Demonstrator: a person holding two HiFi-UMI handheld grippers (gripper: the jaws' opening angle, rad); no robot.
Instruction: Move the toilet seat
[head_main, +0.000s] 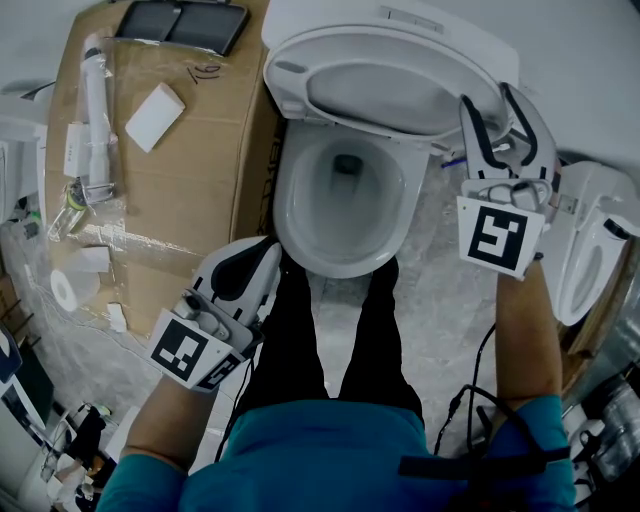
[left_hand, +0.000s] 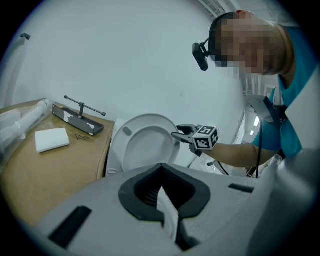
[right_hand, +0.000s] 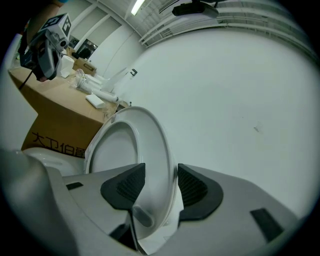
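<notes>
**A:** Entry. Where is the white oval plastic toilet seat?

**B:** Raised, near upright, leaning back toward the white ceramic cistern. The white ceramic bowl lies uncovered below it.

**A:** Right gripper?

**B:** High up at the seat's right rim. In the right gripper view the rim runs between the two black ribbed pads, one on each face. A thin dark sliver shows between the rim and the right-hand pad. So I read this gripper as released around the rim, not clenched on it. That is a judgement, and the margin is slim.

**A:** Why that spot?

**B:** The side rim, away from the hinge line, probably gives the best lever for swinging the seat. Straddling it also guards against the seat tipping forward.

**A:** Left gripper?

**B:** Low, beside the person's black trouser leg, near the bowl's front-left edge. Its own view shows the pads drawn together on nothing. I judge it is parked there to stay out of the seat's arc.

**A:** Surroundings?

**B:** A brown cardboard box stands just left of the toilet with loose parts on top. It is not involved.

**A:** Status?

**B:** If raising is the aim, the seat looks to be at the end of its travel. If lowering is the aim, nothing has begun. I cannot tell which.
</notes>
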